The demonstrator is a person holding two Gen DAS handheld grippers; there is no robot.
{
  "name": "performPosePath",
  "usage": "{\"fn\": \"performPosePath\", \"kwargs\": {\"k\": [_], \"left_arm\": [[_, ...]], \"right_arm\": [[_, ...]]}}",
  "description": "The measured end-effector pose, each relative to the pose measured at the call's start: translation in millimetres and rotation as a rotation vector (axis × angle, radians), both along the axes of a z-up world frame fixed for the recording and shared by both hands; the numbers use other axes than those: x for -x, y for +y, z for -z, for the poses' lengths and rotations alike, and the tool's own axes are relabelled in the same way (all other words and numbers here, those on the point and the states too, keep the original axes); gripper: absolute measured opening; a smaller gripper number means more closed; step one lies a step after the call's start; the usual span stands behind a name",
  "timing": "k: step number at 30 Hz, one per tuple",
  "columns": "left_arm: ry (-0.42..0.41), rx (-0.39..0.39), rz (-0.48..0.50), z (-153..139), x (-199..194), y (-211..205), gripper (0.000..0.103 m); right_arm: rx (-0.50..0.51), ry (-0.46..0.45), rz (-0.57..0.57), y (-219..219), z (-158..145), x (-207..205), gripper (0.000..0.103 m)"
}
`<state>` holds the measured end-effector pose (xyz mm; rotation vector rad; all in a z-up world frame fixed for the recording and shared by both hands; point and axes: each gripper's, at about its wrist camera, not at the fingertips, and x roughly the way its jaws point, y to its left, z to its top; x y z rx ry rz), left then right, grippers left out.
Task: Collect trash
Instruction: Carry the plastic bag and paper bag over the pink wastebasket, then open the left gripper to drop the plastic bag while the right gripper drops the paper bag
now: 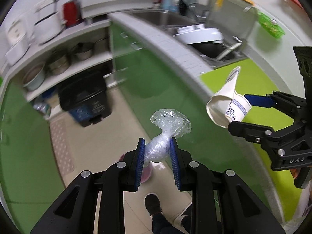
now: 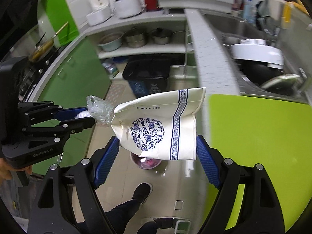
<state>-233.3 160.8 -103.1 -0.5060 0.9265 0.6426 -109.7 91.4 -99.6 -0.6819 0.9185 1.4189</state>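
Note:
My left gripper [image 1: 157, 144] is shut on a crumpled wad of clear plastic wrap [image 1: 167, 124], held over the kitchen floor. My right gripper [image 2: 157, 142] is shut on a flattened white paper cup [image 2: 156, 120] with a blue flower print, its blue pads pressing both creased edges. In the left wrist view the right gripper [image 1: 237, 113] and the paper cup [image 1: 220, 105] show at the right. In the right wrist view the left gripper [image 2: 89, 116] and its plastic wrap [image 2: 99, 109] hang just left of the cup. A black trash bin [image 1: 83, 97] [image 2: 146, 74] stands on the floor ahead, below the shelves.
A pink bowl [image 2: 146, 162] lies on the floor under the grippers, near the person's dark shoe [image 2: 141, 192]. Green cabinets [image 1: 148, 74] line both sides. A lime-green board [image 2: 253, 136] lies on the counter at the right, beside a sink [image 2: 257, 62] full of dishes. Pots fill the shelves [image 2: 144, 48].

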Motion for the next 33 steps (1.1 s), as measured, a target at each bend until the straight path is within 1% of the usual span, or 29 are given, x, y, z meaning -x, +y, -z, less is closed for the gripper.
{"fn": "performPosePath", "kwargs": {"k": [2,5,8,9,11,12,14,16,20,23,25,27,29,30,33], "left_arm": [[0.005,0.012,-0.03,14,10,10,0.026],[0.013,0.038,-0.062,40,22,27,0.026],[0.022,0.069,-0.082,74,29,45,0.026],[0.028,0.076,-0.085,86,30,49,0.026],[0.035,0.099,-0.089,118,30,62,0.026],[0.039,0.105,-0.09,131,31,65,0.026],[0.05,0.128,-0.092,165,30,74,0.026],[0.058,0.149,-0.089,196,30,79,0.026],[0.069,0.189,-0.091,249,30,84,0.026],[0.063,0.198,-0.09,270,31,87,0.027],[0.063,0.201,-0.085,282,30,89,0.029],[0.06,0.199,-0.086,290,30,92,0.046],[0.05,0.183,-0.1,293,32,94,0.091],[0.035,0.173,-0.113,294,34,96,0.093],[0.036,0.182,-0.128,297,36,99,0.094]], "right_arm": [[0.015,-0.005,-0.013,12,13,7,0.079],[0.05,-0.005,-0.022,32,42,16,0.079],[0.09,-0.007,-0.016,52,77,20,0.079],[0.105,-0.01,-0.01,58,94,21,0.079],[0.124,-0.005,-0.001,65,114,21,0.079],[0.137,-0.002,0.006,68,129,21,0.079],[0.152,-0.004,0.018,72,154,21,0.079],[0.16,-0.009,0.025,74,172,22,0.079],[0.185,-0.006,0.048,73,211,23,0.079],[0.199,-0.008,0.056,71,234,24,0.079],[0.203,-0.002,0.069,71,241,24,0.079],[0.208,0.0,0.084,70,249,22,0.079],[0.213,0.003,0.093,69,255,21,0.079],[0.217,-0.002,0.092,71,259,21,0.079],[0.227,-0.005,0.09,73,265,23,0.079]]}}
